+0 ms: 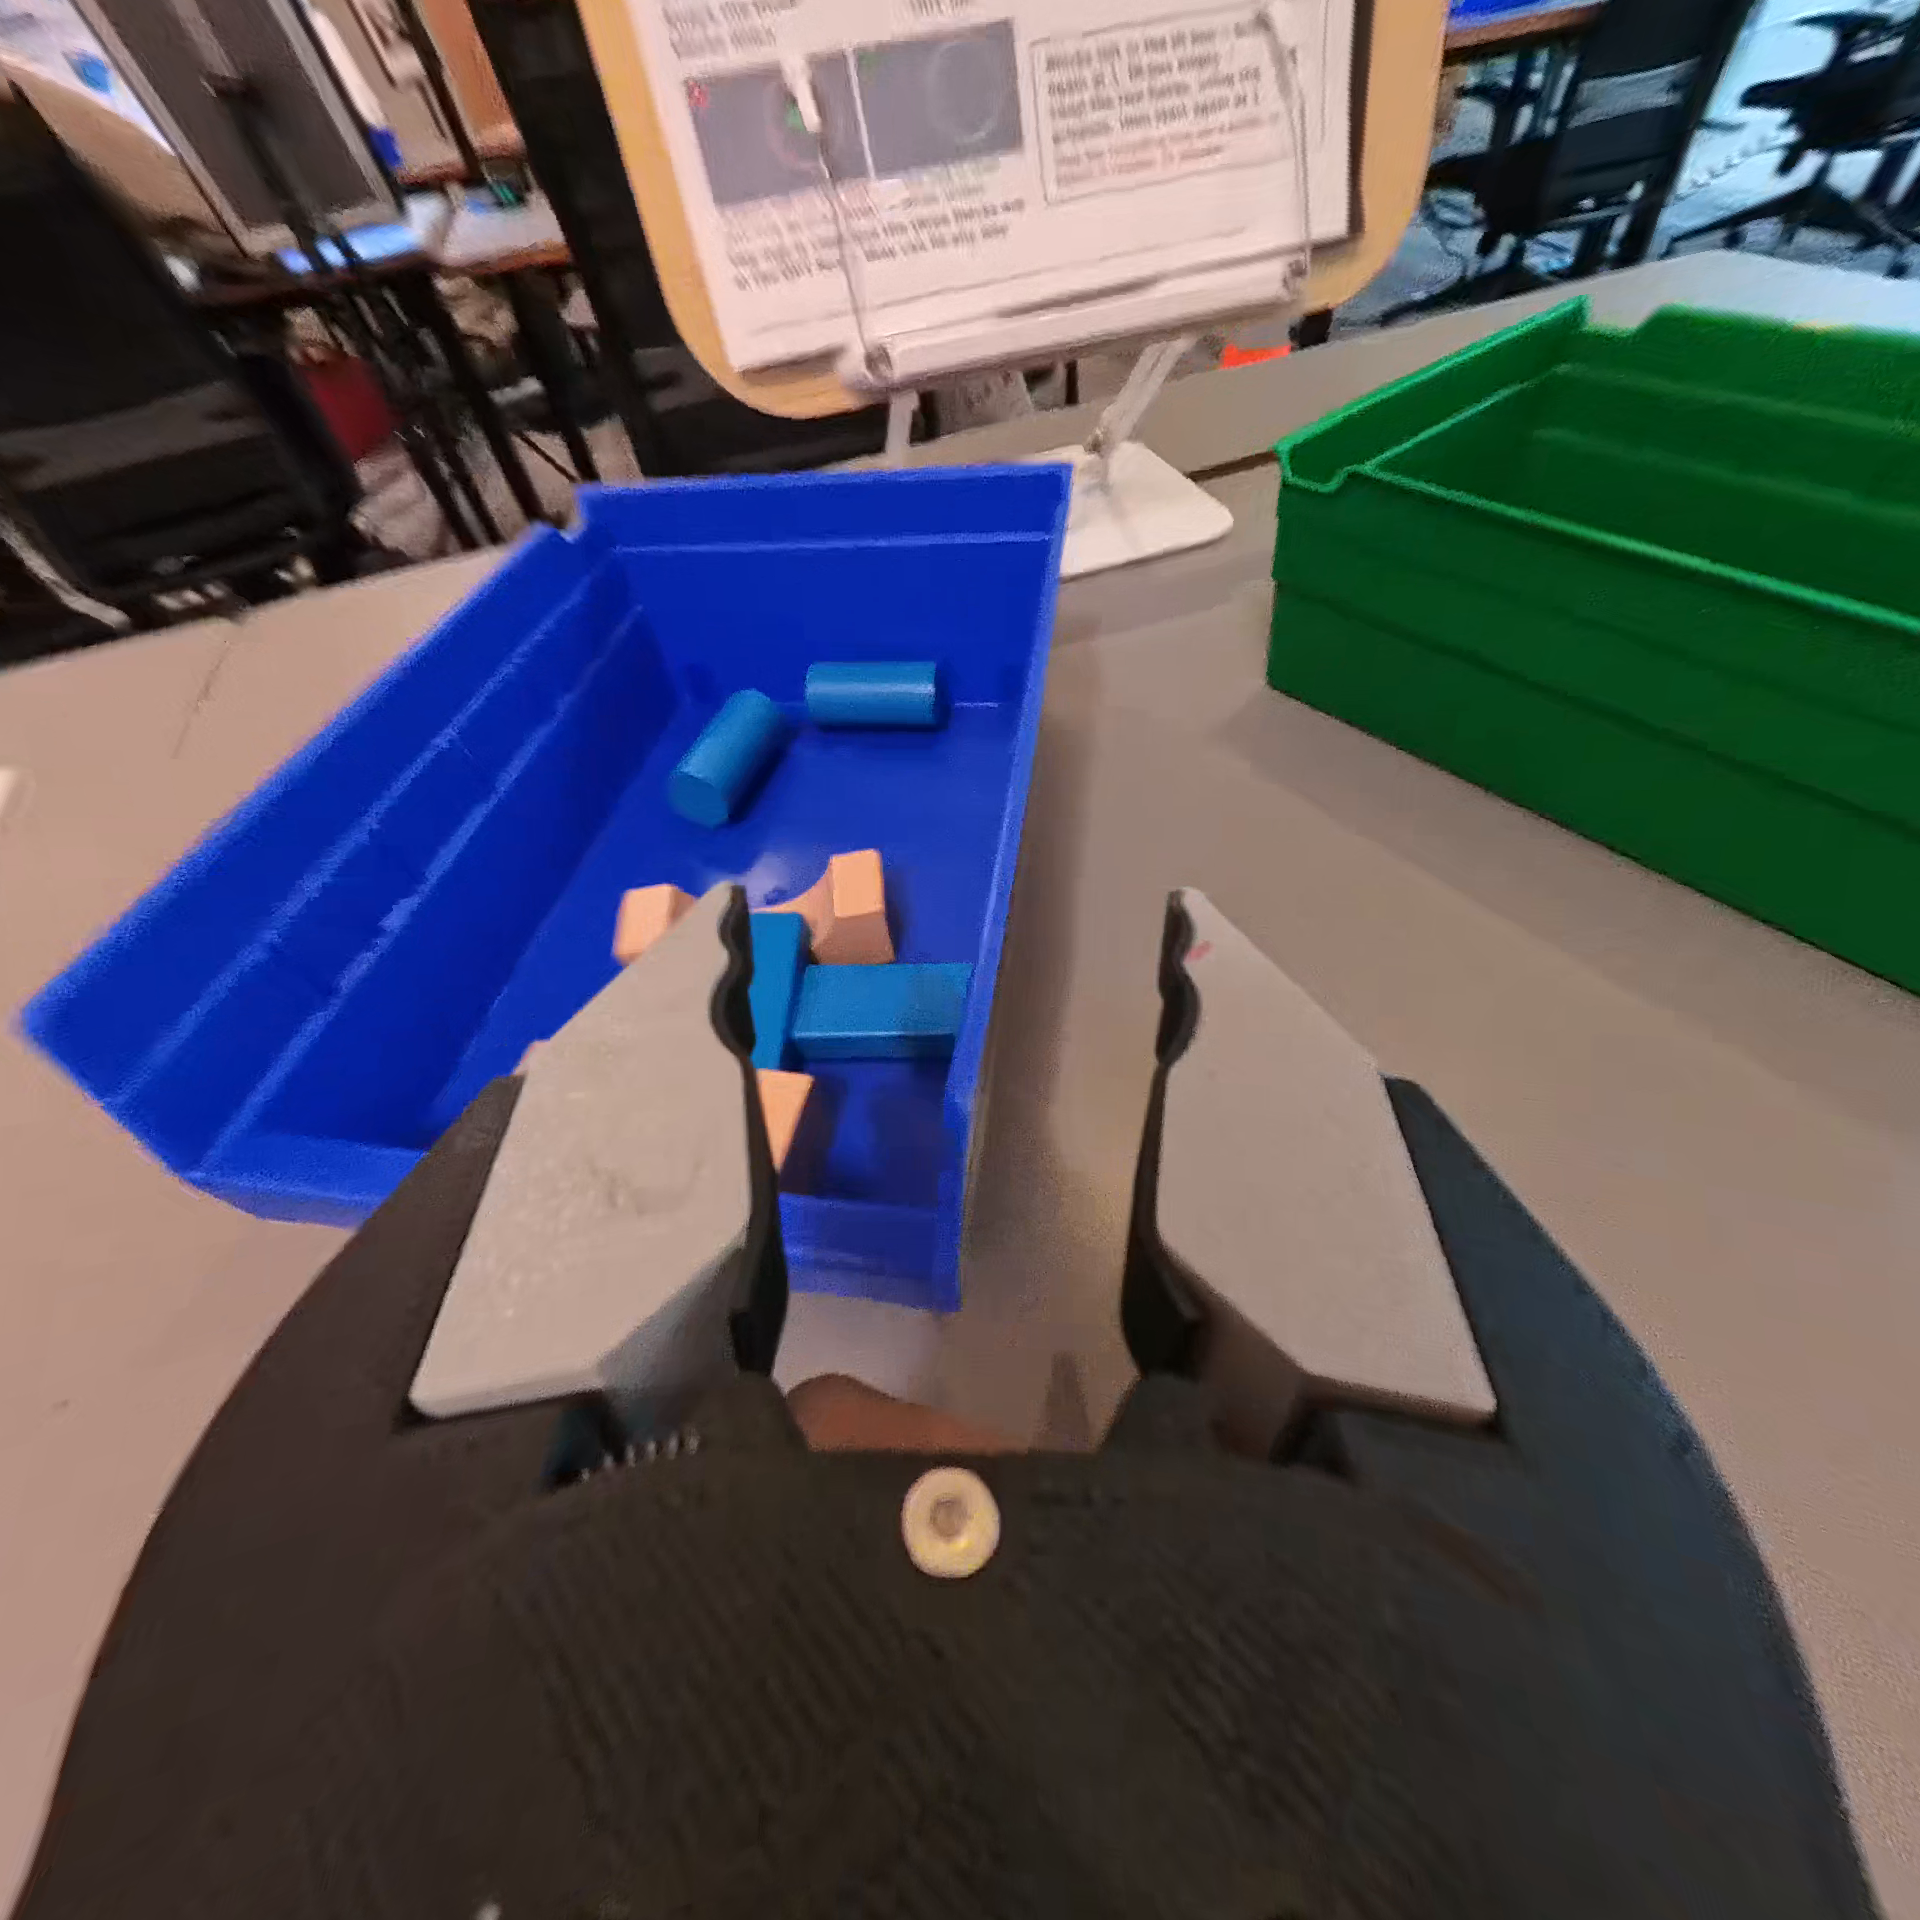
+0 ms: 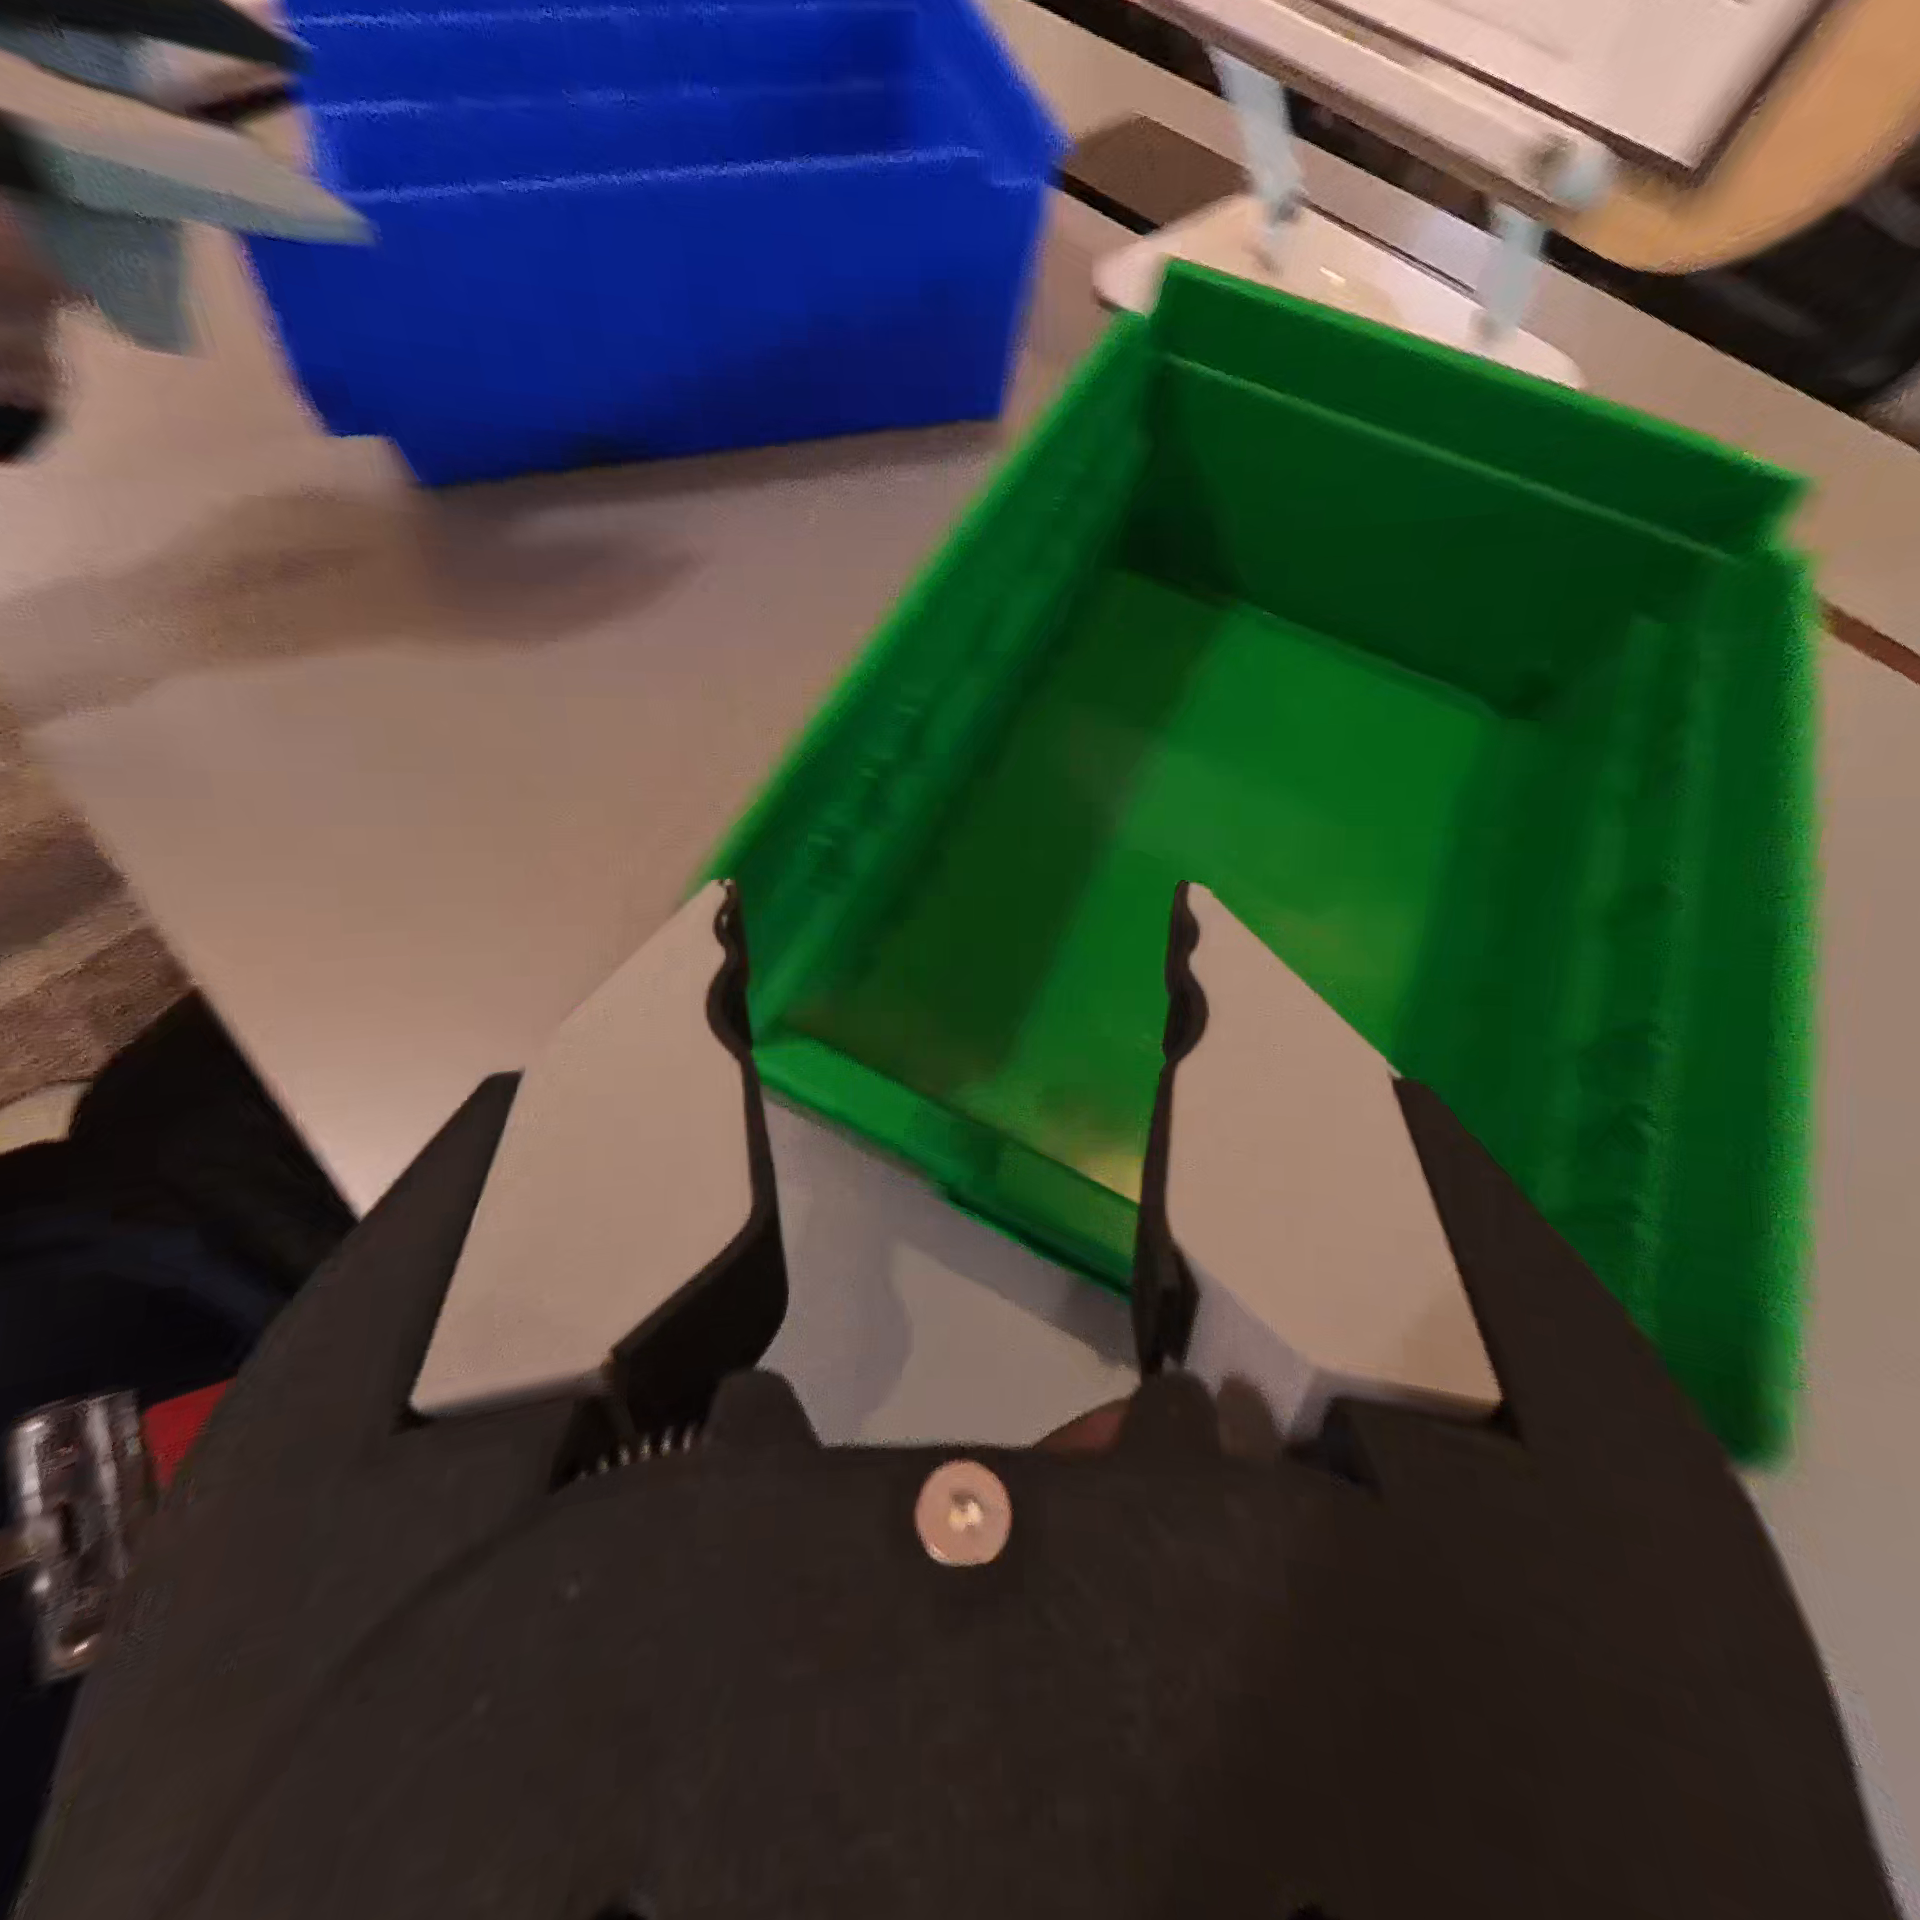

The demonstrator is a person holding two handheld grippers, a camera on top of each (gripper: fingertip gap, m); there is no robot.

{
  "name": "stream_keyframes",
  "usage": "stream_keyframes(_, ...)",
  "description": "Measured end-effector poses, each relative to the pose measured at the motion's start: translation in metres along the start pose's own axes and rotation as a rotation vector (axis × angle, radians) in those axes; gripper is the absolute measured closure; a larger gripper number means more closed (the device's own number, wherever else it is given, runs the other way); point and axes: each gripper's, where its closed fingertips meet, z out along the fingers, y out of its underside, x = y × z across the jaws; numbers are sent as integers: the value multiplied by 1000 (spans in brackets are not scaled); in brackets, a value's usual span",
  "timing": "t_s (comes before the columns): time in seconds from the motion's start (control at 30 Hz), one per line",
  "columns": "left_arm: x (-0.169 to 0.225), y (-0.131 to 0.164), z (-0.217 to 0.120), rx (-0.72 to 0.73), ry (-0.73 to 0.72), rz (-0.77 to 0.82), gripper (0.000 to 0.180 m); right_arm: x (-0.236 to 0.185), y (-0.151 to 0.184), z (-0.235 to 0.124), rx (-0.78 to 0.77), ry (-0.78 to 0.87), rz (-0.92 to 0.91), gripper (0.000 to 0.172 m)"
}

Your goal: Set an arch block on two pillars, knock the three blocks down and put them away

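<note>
Both claws hang wide apart, holding nothing. The blocks (image 1: 878,1013) lie in the blue bin (image 1: 312,935), just ahead of the left claw (image 1: 961,987); the right claw (image 2: 956,987) hovers over the green bin (image 2: 1714,935).

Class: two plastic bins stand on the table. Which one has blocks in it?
The blue bin: blue and tan blocks lie inside. No blocks show in the green bin.

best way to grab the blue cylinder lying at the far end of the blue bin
Come straight down on the blue cylinder and close the jaws across its curved sides at mid-length. It lies on its side on the floor of the blue bin, close to the far wall, so its top is the open approach.
</note>
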Motion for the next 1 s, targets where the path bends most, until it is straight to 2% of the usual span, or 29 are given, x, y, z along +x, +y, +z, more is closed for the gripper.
stream_keyframes(0.07,4,12,13,-47,7,-13,103,-23,-10,9,33,-6,-54,94)
stream_keyframes(0.13,-10,20,22,-50,-94,11,105,-36,-7,25,10,29,-96,97)
stream_keyframes(0.2,-12,25,31,-27,-123,8,109,-29,5,44,-66,135,-161,107)
stream_keyframes(0.23,-8,29,37,-33,-98,-9,117,-23,10,51,-90,186,-196,112)
stream_keyframes(0.27,-5,31,41,-32,-90,-16,122,-22,16,57,-119,200,-219,114)
stream_keyframes(0.3,-8,29,42,-20,-121,-5,119,-23,21,62,-142,191,-219,116)
stream_keyframes(0.33,-7,29,43,-23,-129,14,144,-25,25,65,-156,175,-214,119)
stream_keyframes(0.37,0,29,45,-36,-87,21,160,-27,29,67,-168,155,-215,121)
stream_keyframes(0.4,7,30,45,-51,-31,1,168,-27,32,66,-186,144,-220,142)
stream_keyframes(0.43,10,29,45,-58,4,-25,178,-14,34,63,-207,205,-232,146)
stream_keyframes(0.5,5,31,45,-54,-23,-8,178,14,42,54,-251,293,-231,160)
stream_keyframes(0.6,-9,33,40,-62,-74,-1,178,43,52,43,-220,193,-51,168)
stream_keyframes(0.7,-29,38,33,-75,-146,-25,178,85,65,27,-213,209,74,163)
stream_keyframes(0.83,-50,37,21,-56,-224,-153,178,128,82,6,-217,300,179,165)
stream_keyframes(1.0,-42,43,24,-99,-233,-144,177,161,97,-14,-265,495,160,168)
